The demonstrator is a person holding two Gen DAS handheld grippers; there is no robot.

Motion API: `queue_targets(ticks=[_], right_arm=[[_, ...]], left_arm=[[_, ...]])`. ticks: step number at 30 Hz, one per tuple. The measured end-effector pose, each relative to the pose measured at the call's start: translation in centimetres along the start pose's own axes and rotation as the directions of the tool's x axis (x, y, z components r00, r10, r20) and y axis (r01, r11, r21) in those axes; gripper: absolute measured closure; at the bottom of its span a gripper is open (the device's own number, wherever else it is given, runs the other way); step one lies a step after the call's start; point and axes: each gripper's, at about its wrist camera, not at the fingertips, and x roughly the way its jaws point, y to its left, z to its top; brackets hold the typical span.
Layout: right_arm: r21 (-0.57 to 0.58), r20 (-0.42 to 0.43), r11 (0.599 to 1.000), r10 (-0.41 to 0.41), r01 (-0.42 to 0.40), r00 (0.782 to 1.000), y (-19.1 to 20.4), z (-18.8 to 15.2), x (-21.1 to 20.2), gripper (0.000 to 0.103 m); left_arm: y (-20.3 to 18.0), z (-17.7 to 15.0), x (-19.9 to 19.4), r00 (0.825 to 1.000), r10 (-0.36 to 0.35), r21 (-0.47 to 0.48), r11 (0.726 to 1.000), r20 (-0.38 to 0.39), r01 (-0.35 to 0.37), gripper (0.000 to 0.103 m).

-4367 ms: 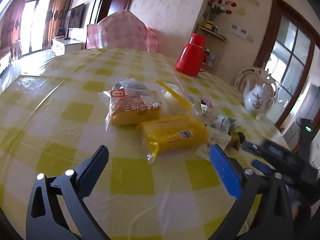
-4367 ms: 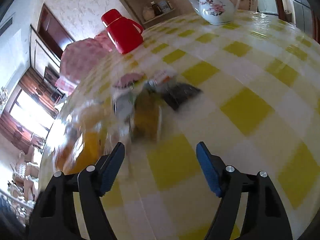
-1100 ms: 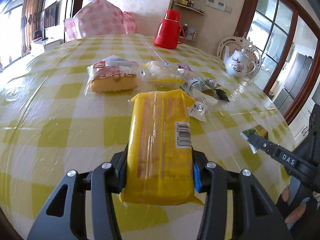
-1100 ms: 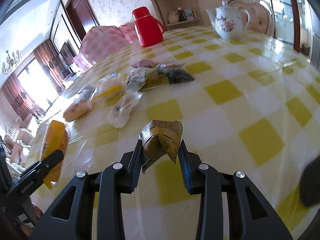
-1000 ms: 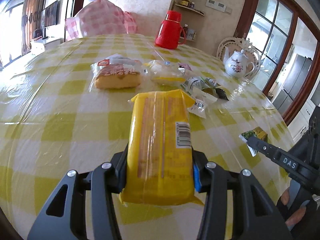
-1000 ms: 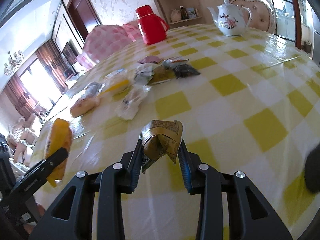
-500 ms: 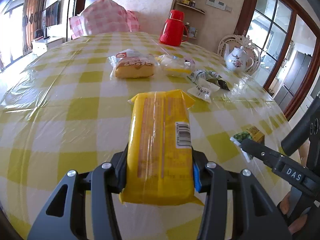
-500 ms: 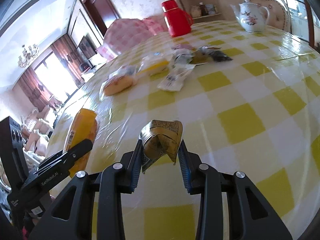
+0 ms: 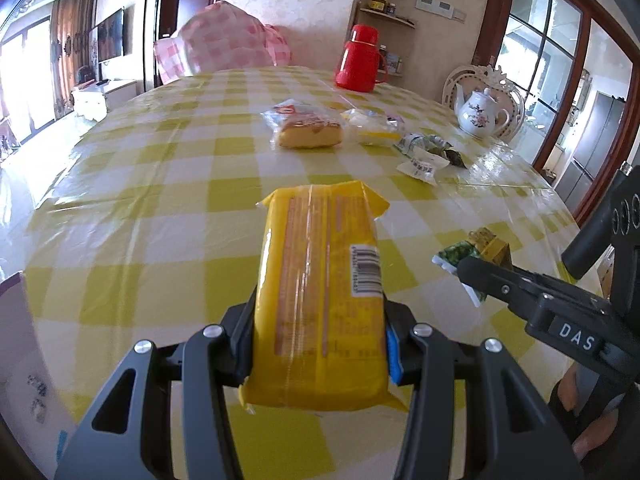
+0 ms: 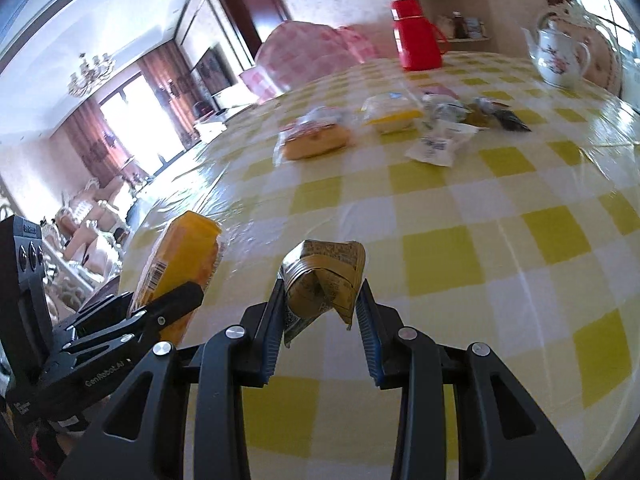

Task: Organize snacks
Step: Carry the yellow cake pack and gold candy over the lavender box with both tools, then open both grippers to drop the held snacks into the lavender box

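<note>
Already both claws are loaded and held above the near part of the counter, well short of the snack pile that lies by the red flask. The left claw is closed about halfway on a long yellow packet, gripped near its rear end by its two long sides, so its long axis runs straight ahead toward the flask. The right claw is pinched nearly shut on a small crumpled green-gold sachet, which stands up between the pads. Seen from the right wrist, the yellow packet hangs just beside the sachet, on the side away from the teapot.

Still on the counter, on the near side of the flask, lie a wrapped cake, a pale yellow pack and several small sachets.

At the lower left edge of the left wrist view a pale rim shows; whether it is a container I cannot tell, and nothing shows inside it. If the packets go there, the left claw is probably the nearer.
</note>
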Motion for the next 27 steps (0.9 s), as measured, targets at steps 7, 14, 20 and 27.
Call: queue_targets(ticks=[7, 14, 20, 27], right_arm=[[-0.070, -0.034, 0.997, 0.033, -0.036, 0.999, 3.8, -1.1, 0.8, 0.068], [-0.174, -0.082, 0.981, 0.071, -0.085, 0.994, 8.9, -2.4, 2.0, 0.068], [-0.269, -0.138, 0.952, 0.109, -0.144, 0.984, 13.9, -3.9, 3.2, 0.068], [-0.410, -0.195, 0.885, 0.152, -0.221, 0.969, 20.3, -6.2, 3.2, 0.068]], left_arm=[[2.7, -1.6, -2.5, 1.000, 0.028, 0.009, 1.000, 0.001, -0.028, 0.054], [7.0, -2.9, -5.3, 0.997, 0.078, -0.004, 0.997, -0.011, -0.079, 0.054], [10.3, -3.6, -7.9, 0.992, 0.124, 0.002, 0.992, -0.022, -0.124, 0.054], [15.8, -4.4, -10.5, 0.983, 0.174, -0.038, 0.984, -0.051, -0.176, 0.054]])
